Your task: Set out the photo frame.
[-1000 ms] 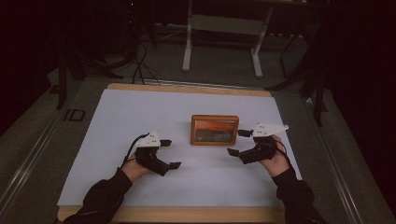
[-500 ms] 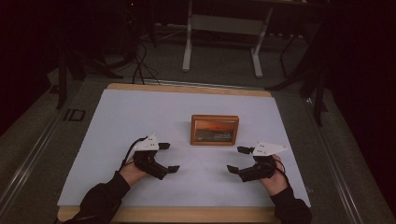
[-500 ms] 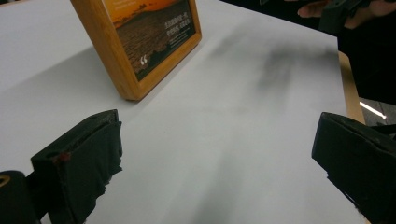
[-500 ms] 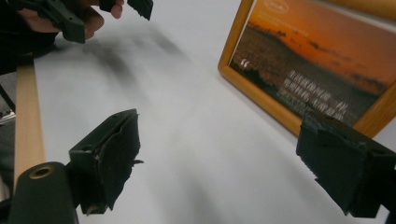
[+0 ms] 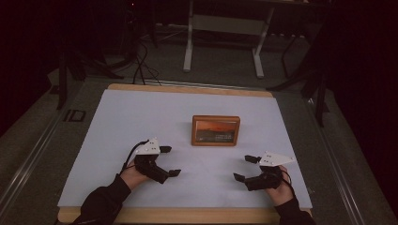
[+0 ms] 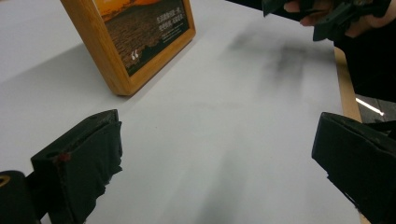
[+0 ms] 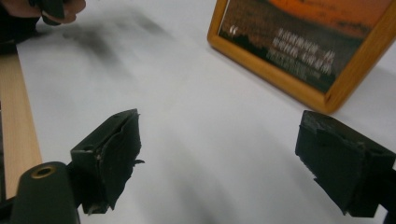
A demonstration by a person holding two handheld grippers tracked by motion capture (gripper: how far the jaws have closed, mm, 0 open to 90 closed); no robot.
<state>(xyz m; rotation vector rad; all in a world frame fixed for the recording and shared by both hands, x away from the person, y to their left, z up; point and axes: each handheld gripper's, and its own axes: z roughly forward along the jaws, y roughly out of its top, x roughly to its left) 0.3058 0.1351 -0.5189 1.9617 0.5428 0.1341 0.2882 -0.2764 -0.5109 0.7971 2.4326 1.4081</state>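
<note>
Photo frame (image 6: 126,44): white quotation mark and a short block of small white characters printed over the picture; characters too small to read in the left gripper view. Same block blurred and illegible in the right gripper view (image 7: 299,46). Floor left of the counter (image 5: 141,140): marking "ID" (image 5: 74,115), legible in the high view.

You're getting open white tabletop (image 5: 141,117) all around; just the wooden picture frame (image 5: 216,131) is standing mid-table, between and beyond your left gripper (image 5: 170,161) and right gripper (image 5: 245,168), both gaping, nothing blocking them.
</note>
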